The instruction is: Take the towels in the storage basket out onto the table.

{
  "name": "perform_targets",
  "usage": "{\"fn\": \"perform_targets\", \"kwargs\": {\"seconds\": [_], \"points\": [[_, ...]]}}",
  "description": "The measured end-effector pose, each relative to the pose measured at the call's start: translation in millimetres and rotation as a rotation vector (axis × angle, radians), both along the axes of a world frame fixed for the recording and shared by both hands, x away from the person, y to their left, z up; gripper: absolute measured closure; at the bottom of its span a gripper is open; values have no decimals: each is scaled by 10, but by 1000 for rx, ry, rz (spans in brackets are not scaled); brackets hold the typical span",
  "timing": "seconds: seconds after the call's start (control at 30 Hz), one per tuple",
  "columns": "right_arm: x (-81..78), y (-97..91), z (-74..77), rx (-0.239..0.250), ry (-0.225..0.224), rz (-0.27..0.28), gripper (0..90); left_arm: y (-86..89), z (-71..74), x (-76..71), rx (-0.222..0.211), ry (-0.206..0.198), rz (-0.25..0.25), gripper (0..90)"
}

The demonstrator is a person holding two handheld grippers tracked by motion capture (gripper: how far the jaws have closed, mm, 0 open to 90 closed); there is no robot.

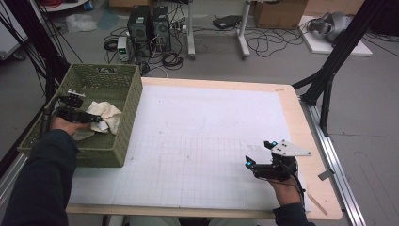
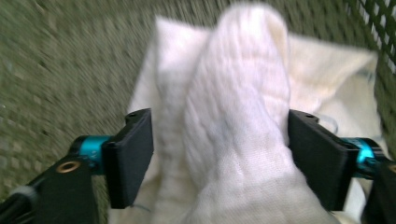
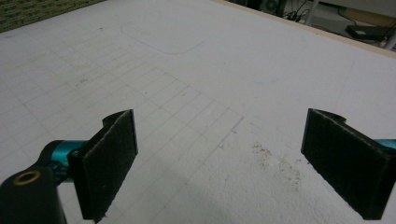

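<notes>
A cream cloth (image 1: 109, 113) lies crumpled inside the green woven basket (image 1: 133, 101) at the table's left. My left gripper (image 1: 99, 119) reaches down into the basket over it. In the left gripper view a raised fold of the cloth (image 2: 233, 93) stands between the two black pads (image 2: 130, 154) of the left gripper (image 2: 219, 144); the jaws are wide and the fold is not squeezed. My right gripper (image 1: 258, 153) rests low over the white gridded mat (image 1: 211, 127) at the front right. In its own view the right gripper (image 3: 219, 158) is open with nothing between its pads.
The basket floor (image 2: 56, 70) and its mesh wall (image 2: 378, 56) surround the cloth closely. The mat (image 3: 187, 70) stretches bare ahead of the right gripper, with a dirty smudge (image 3: 275, 161) near it. Cables, computer boxes (image 1: 148, 26) and black frame legs stand on the floor beyond the table.
</notes>
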State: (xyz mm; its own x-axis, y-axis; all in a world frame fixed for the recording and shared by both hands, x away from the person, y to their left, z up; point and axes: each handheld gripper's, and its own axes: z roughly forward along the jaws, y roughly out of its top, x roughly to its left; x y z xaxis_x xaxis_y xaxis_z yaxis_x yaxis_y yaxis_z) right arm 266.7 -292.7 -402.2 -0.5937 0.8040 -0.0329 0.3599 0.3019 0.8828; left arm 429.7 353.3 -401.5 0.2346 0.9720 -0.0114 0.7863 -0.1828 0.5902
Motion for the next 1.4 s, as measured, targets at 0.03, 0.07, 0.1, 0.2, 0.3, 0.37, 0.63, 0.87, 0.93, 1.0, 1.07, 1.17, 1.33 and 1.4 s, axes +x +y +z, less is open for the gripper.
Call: {"fn": "perform_targets", "kwargs": {"seconds": [0.03,0.07,0.1,0.2,0.3,0.37,0.63,0.87,0.93,1.0,1.07,1.17,1.33,1.4], "points": [[-1,1,2,3,1,-1,98,0,0,0,0,0,0,337],[-2,1,2,4,1,0,98,-4,-7,-2,-4,6,-14,408],[-3,1,2,5,1,-1,98,-14,-9,-7,-6,13,-34,508],[-5,-5,3,2,0,-2,98,-35,-12,-16,12,24,-59,596],[-9,-15,7,8,0,-6,98,-31,14,-28,15,16,-63,709],[-13,-20,12,8,0,-6,98,-33,29,-37,6,4,-65,745],[-28,-30,24,8,-7,-9,98,-9,165,-100,-75,-82,-45,794],[-43,-79,41,24,-10,-24,98,56,358,-259,-141,-216,-6,800],[-50,-83,48,29,-12,-27,98,67,429,-312,-164,-263,0,801],[-54,-85,54,27,-13,-25,98,75,497,-368,-188,-313,5,801],[-54,-83,59,27,-20,-23,98,89,558,-425,-207,-356,3,801],[-61,-78,67,31,-19,-25,98,86,633,-515,-227,-410,-6,801],[-65,-89,75,38,-20,-27,98,47,767,-666,-235,-476,-51,801],[-68,-88,75,39,-19,-28,98,32,827,-713,-240,-503,-64,801]]}}
